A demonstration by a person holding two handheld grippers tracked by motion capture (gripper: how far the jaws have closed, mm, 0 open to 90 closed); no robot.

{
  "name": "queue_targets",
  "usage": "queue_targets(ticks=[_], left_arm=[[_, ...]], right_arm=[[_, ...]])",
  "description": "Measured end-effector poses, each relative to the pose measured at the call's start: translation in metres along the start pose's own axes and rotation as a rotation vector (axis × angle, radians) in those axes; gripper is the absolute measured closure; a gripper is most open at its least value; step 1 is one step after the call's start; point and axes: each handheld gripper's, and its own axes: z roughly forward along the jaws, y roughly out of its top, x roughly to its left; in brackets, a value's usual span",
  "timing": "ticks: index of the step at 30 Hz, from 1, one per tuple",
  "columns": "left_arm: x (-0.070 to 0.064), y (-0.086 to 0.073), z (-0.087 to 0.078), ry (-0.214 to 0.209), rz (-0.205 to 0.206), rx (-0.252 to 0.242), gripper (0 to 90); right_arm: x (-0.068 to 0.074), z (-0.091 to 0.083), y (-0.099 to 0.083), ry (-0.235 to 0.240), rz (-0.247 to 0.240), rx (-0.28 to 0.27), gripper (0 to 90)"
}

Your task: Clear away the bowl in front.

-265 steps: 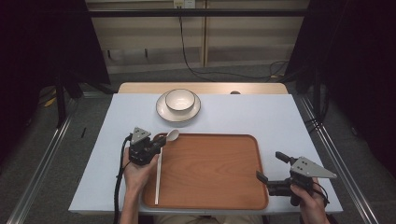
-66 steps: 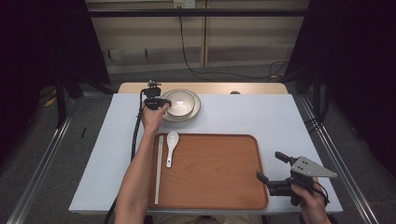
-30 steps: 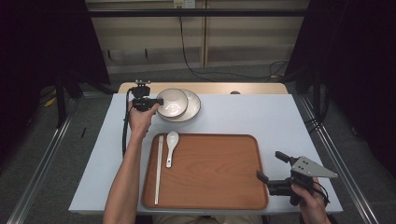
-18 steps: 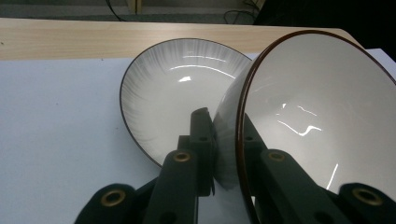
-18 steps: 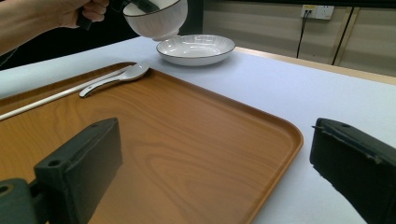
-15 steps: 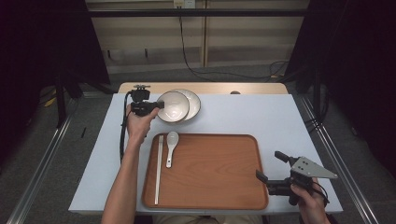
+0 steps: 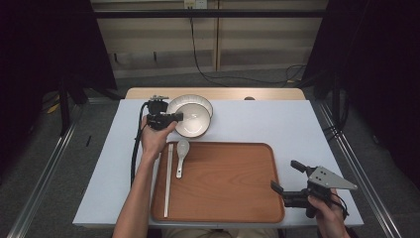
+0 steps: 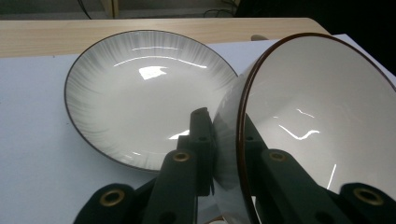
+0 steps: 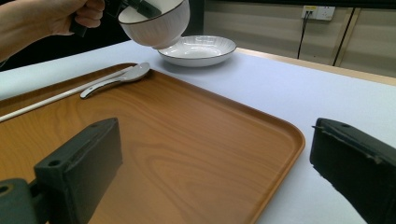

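Left gripper [image 7: 173,118]: it is clamping the rim of the white bowl [image 7: 194,120], one black jaw sitting inside the wall and the other outside, as the left gripper view is showing; the person's left hand [image 7: 154,139] is reaching over the far left of the table [image 7: 277,124]
Bowl: it is hanging tilted in the air, clear of the plate [image 7: 198,100] and over the near edge of it; in the right gripper view the bowl [image 9: 156,21] is floating above the plate [image 9: 198,50] and just beyond the tray's far edge
Plate: it is lying flat on the table, behind the tray
Tray [image 7: 228,183]: the wooden tray is lying near the person; a white spoon [image 7: 181,154] and a long pale stick [image 7: 168,178] are resting at its left side
Right gripper [image 7: 288,182]: its jaws are standing wide apart, holding nothing; it is hovering at the tray's near right corner in the person's right hand [image 7: 329,218]
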Motion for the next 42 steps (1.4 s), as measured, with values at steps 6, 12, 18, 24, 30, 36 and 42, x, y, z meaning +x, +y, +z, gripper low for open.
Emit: queue_targets(ticks=[6,12,18,24,30,36,42], left_arm=[[-0.011,-0.007,0.002,-0.033,0.015,0.012,81.9],[-0.022,-0.010,0.006,-0.060,0.023,0.019,81.9],[-0.029,-0.009,0.010,-0.072,0.034,0.031,81.9],[-0.034,-0.009,0.012,-0.102,0.033,0.030,81.9],[-0.045,-0.011,0.011,-0.119,0.062,0.027,81.9],[-0.058,-0.014,0.020,-0.140,0.063,0.040,81.9],[-0.073,-0.021,0.035,-0.167,0.076,0.072,81.9]], right_arm=[[0.000,0.000,0.000,0.003,0.004,0.001,2.0],[0.000,0.001,0.000,0.003,0.007,-0.001,2.0],[0.000,0.000,0.000,0.004,0.001,0.003,2.0],[0.000,0.000,0.000,0.003,-0.006,0.007,2.0],[0.000,0.001,0.000,0.005,-0.002,0.007,2.0],[0.000,0.000,0.000,0.009,-0.005,0.000,2.0],[0.001,0.000,0.000,0.018,0.000,0.000,2.0]])
